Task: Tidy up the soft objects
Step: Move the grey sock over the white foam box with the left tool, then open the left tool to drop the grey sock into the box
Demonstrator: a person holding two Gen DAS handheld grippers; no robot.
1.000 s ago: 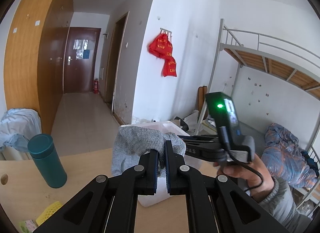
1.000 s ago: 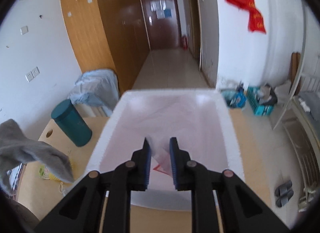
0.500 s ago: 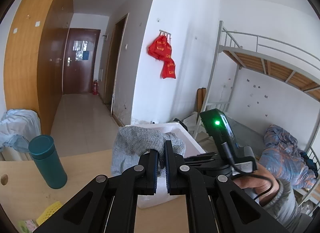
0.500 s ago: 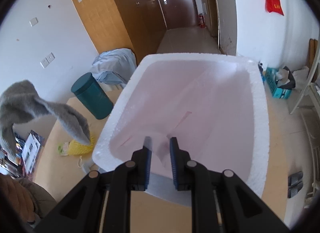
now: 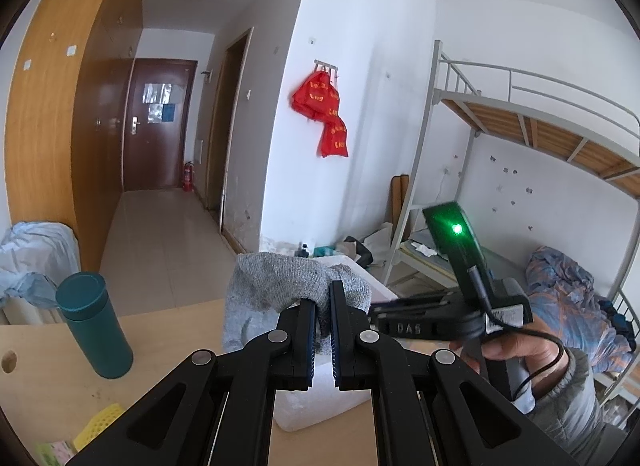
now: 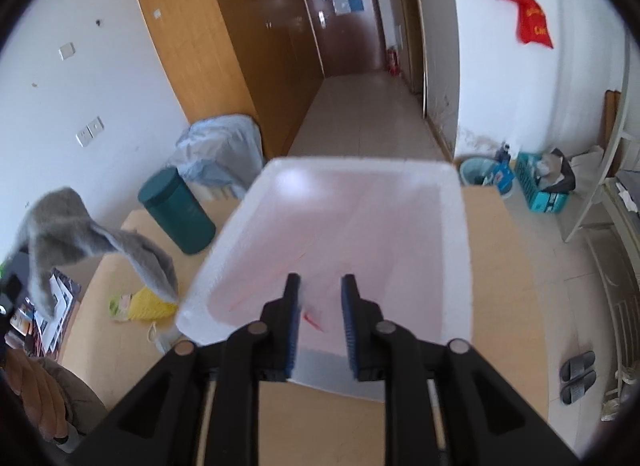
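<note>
Left gripper (image 5: 323, 300): jaws clamped on a grey knitted sock (image 5: 280, 286), held up above the wooden table (image 5: 40, 398). Right gripper (image 6: 319, 294): jaws partly apart, just been opening, over the near rim of a white foam box (image 6: 456, 250); a thin pinkish film, possibly a liner, lies between them, contact unclear. A teal flask (image 5: 94, 324) stands left of the box.

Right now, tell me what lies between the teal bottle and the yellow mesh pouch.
In the right wrist view, bare wooden tabletop separates the teal bottle from the yellow mesh pouch; the grey sock's hanging end dangles over that stretch.
</note>
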